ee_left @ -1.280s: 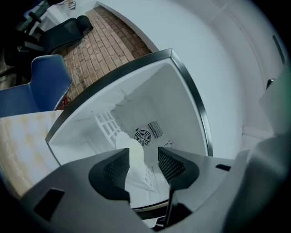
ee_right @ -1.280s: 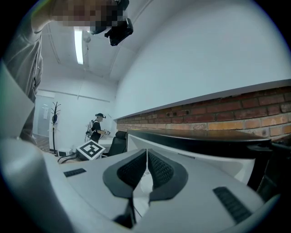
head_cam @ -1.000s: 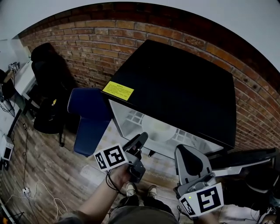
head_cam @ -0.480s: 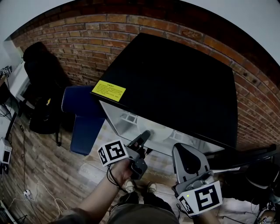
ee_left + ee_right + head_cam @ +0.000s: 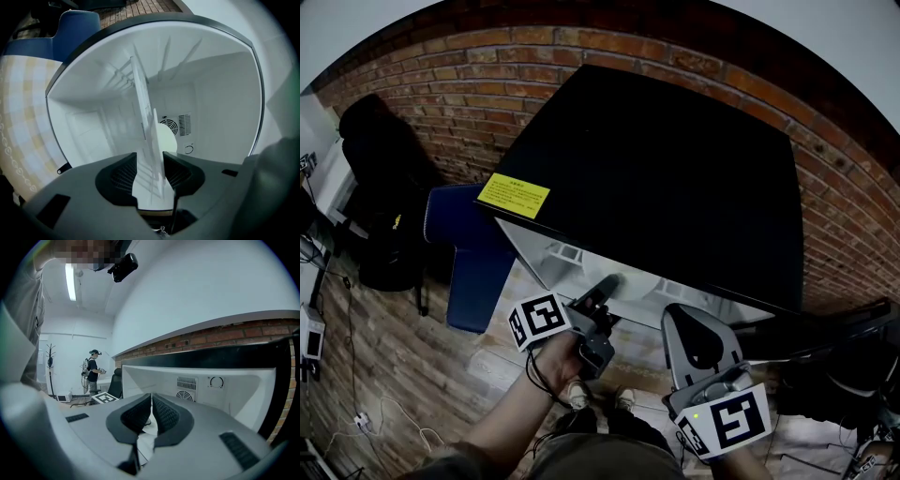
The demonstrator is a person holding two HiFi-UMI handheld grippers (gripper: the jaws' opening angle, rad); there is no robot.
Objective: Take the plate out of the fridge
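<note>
The black fridge [image 5: 656, 178] stands open against a brick wall. In the left gripper view its white inside shows turned on its side. A round white plate [image 5: 165, 138] lies on the white wire shelf [image 5: 138, 93]. My left gripper [image 5: 150, 164] is open, its jaws standing on either side of the shelf's front edge and the plate's rim. In the head view the left gripper [image 5: 607, 284] reaches under the fridge's top edge. My right gripper [image 5: 692, 323] hangs back in front of the opening. Its jaws [image 5: 152, 404] are shut on nothing.
The fridge door [image 5: 825, 337] swings out to the right. A blue chair [image 5: 473, 253] stands beside the fridge's left, with a black chair [image 5: 380, 150] further left. Cables lie on the wooden floor [image 5: 384, 375]. A person [image 5: 91, 366] stands far off in the room.
My left gripper has pushed forward, its tips now under the fridge's top edge. The right gripper has drifted slightly left, and the head has leaned in over the fridge.
</note>
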